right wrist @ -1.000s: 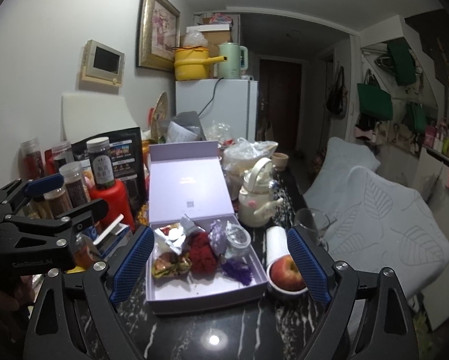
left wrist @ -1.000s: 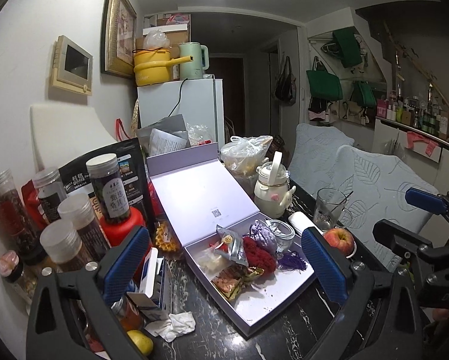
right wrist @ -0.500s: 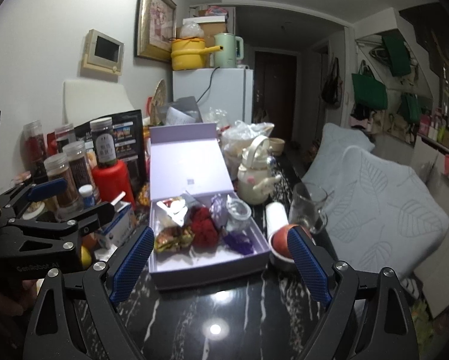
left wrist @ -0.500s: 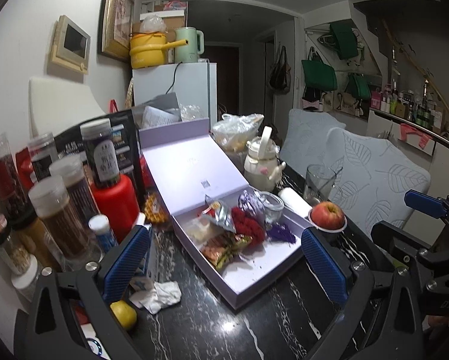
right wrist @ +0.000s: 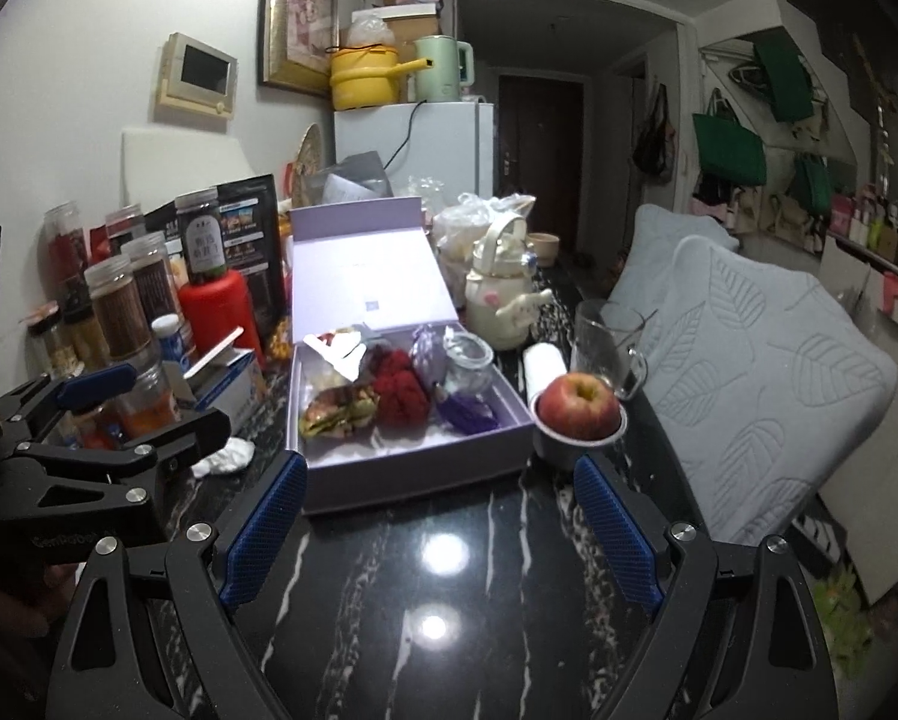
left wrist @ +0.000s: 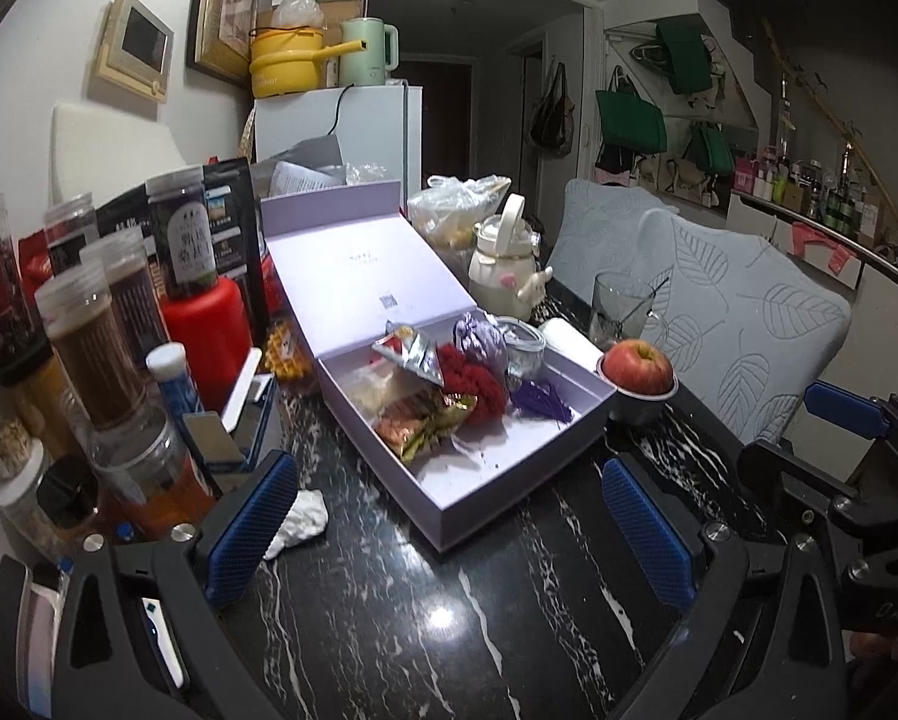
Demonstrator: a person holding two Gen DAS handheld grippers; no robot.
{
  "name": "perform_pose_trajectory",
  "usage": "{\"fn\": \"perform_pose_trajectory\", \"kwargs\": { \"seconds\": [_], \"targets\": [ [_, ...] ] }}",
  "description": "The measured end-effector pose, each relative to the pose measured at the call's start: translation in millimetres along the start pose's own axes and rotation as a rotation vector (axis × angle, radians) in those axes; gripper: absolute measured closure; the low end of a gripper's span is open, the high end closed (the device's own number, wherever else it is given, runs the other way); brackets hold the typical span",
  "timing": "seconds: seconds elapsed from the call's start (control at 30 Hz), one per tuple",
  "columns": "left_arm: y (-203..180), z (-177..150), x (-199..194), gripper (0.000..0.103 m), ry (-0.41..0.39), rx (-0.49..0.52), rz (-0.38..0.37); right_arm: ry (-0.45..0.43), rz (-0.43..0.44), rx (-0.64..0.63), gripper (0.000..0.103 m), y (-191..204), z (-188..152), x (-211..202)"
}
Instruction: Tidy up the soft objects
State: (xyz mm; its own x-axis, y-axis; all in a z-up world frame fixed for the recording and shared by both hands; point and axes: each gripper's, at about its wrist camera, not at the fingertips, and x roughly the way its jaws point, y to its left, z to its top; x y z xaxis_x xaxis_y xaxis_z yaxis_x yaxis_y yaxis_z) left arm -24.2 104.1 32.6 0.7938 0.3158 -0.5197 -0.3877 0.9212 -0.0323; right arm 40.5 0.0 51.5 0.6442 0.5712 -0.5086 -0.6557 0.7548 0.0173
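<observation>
An open lilac box lies on the black marble table. It holds a red knitted piece, a lilac pouch, a purple tassel, snack packets and a small glass jar. My left gripper is open and empty, in front of the box. My right gripper is open and empty, also in front of the box. A crumpled white tissue lies left of the box.
Spice jars and a red bottle crowd the left side. A white teapot, a glass mug and an apple in a metal cup stand right of the box. A leaf-pattern cushioned seat is beyond the table's right edge.
Both grippers have pulled back from the box, which now sits farther away in both views, with more bare table showing. Both grippers stay open.
</observation>
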Motion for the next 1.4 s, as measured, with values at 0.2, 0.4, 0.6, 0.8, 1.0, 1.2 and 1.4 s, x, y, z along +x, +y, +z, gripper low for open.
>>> {"fn": "perform_pose_trajectory", "kwargs": {
  "seconds": [0.2,0.4,0.6,0.8,1.0,1.2,1.4],
  "targets": [
    [-1.1,-11.5,-1.1,0.000,0.009,-0.010,0.002,0.004,0.018,0.003,0.012,0.4,-11.3,0.2],
    [-0.3,-19.3,-3.1,0.000,0.013,-0.016,0.008,0.003,0.029,0.005,0.012,0.0,-20.5,-0.6],
    [-1.9,-23.5,-5.0,0.000,0.013,-0.013,0.013,0.001,0.033,0.005,0.012,0.8,-22.9,-2.1],
    [-3.0,-25.2,-5.3,0.000,0.018,-0.019,0.008,-0.002,0.033,0.005,0.012,0.8,-25.1,-3.7],
    [-1.8,-25.9,-5.7,0.000,0.022,-0.025,0.005,0.000,0.031,0.005,0.012,1.4,-27.4,-4.9],
    [-2.6,-26.8,-7.5,0.000,0.025,-0.017,0.005,0.003,0.032,0.005,0.011,1.2,-28.9,-6.5],
    [-4.4,-27.9,-8.0,0.000,0.026,-0.010,0.008,0.010,0.031,0.014,0.011,0.3,-29.3,-4.9]
  ]
}}
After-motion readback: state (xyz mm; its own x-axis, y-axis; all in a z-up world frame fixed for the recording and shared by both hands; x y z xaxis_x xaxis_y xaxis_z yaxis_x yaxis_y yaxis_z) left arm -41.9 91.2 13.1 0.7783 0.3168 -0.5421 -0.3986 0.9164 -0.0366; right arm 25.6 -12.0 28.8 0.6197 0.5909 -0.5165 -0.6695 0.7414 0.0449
